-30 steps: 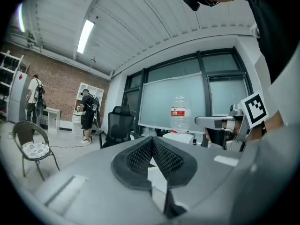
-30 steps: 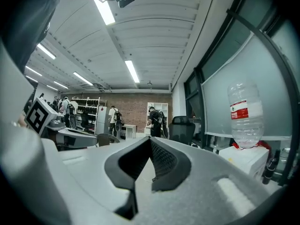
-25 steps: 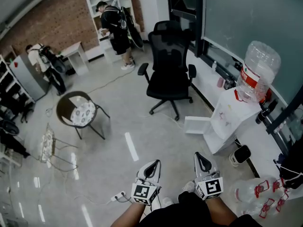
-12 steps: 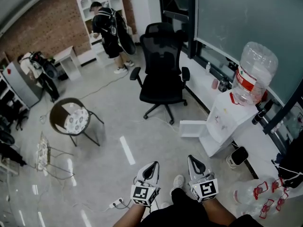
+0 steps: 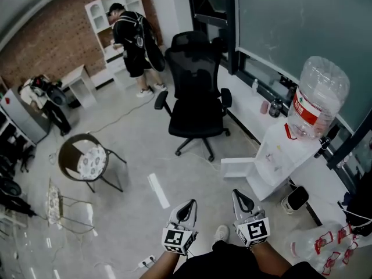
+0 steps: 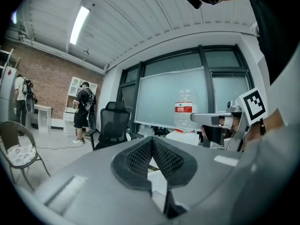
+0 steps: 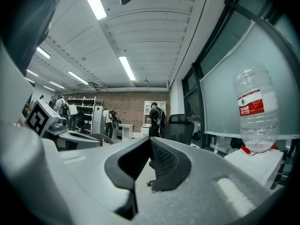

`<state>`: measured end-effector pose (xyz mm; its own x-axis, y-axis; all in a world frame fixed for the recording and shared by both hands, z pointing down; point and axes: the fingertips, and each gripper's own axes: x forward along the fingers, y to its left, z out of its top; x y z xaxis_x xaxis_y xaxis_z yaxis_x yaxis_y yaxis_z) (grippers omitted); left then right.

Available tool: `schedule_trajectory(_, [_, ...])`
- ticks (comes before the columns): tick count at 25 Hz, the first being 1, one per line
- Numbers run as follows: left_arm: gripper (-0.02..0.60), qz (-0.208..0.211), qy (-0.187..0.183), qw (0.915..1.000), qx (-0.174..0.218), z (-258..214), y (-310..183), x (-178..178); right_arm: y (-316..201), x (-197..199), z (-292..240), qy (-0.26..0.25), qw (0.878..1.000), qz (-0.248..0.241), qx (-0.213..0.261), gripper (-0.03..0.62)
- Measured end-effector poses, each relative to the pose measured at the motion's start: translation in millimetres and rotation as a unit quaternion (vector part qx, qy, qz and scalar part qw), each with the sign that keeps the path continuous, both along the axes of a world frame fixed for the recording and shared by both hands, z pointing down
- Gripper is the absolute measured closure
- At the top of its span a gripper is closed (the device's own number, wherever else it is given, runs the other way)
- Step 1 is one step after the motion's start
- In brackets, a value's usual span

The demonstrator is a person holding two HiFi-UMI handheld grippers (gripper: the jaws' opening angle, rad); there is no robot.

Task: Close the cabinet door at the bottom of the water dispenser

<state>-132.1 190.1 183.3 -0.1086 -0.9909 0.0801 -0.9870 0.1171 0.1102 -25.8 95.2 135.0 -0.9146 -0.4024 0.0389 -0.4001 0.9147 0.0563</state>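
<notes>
left gripper (image 6: pixel 151 143): the jaws are pressed together at the tips and nothing is held between them; it is held level, low and to the left of the water dispenser (image 5: pixel 283 150), well apart from it.
right gripper (image 7: pixel 150 142): the jaws are closed tip to tip and nothing is pinched; it is carried beside the left gripper, on the side nearer the water dispenser, without touching it.
cabinet door (image 5: pixel 238 168): it is found at the foot of the water dispenser, swung open, with its white panel standing out from the dispenser's lower front toward the left of the head view.
water bottle (image 5: pixel 317 95): a large clear bottle with a red label is seated neck down on top of the water dispenser.
office chair (image 5: pixel 196 100): a black chair is placed near the water dispenser, beyond it and to its left.
round chair (image 5: pixel 87 158): it is fitted with a patterned cushion and is set well apart from the water dispenser, far to its left.
person (image 5: pixel 131 39): seen standing at a white shelf (image 5: pixel 110 16), far beyond the water dispenser and to its left.
</notes>
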Motion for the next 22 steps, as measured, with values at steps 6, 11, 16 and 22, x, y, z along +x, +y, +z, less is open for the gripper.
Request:
schedule_trajectory(6, [0.563, 0.004, -0.008, 0.9999, -0.008, -3.6, -48.5, -24.5, -47.8, -21.8, -4.2, -0.003, 1.000, 0.002, 0.003, 0.591])
schedule_trajectory(11, [0.562, 0.003, 0.008, 0.9999, -0.010, -7.7, -87.9, -39.9, -81.7, -34.6, -5.6, 0.003, 1.000, -0.006, 0.009, 0.591])
schedule_trajectory(16, [0.562, 0.004, 0.011, 0.9999, -0.005, -11.4, -116.3, -49.3, -106.8, -43.0, -6.6, 0.001, 1.000, -0.007, 0.013, 0.591])
schedule_trajectory(22, [0.562, 0.011, 0.013, 0.9998, -0.007, -17.6, -136.3, -59.6, -127.0, -52.9, -2.1, 0.003, 1.000, 0.001, 0.003, 0.591])
